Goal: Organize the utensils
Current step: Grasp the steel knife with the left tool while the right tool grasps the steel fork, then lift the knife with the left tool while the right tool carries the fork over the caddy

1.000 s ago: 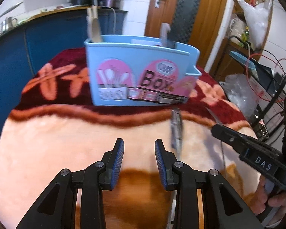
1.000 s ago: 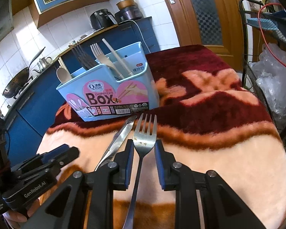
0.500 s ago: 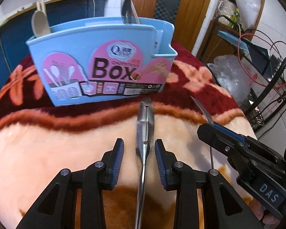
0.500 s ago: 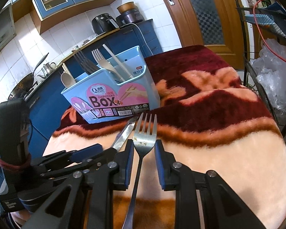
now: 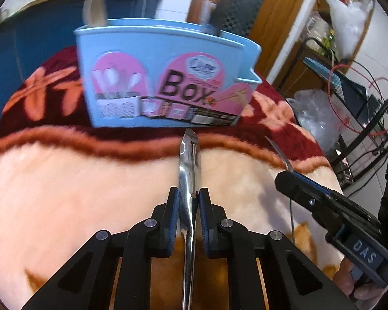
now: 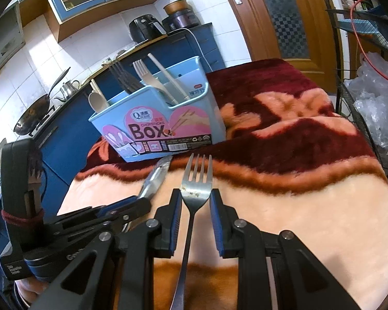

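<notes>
Knife clenched between left fingers; fork between right fingers, grip unclear.

"Box" and "CHOPSTICKS" on blue utensil holder, "DAS" on right hand-held gripper

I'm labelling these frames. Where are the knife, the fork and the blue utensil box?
knife [image 5: 187,170], left wrist view, blade.
fork [image 6: 196,190], right wrist view, base of tines.
blue utensil box [image 6: 152,129], right wrist view, front label.
</notes>
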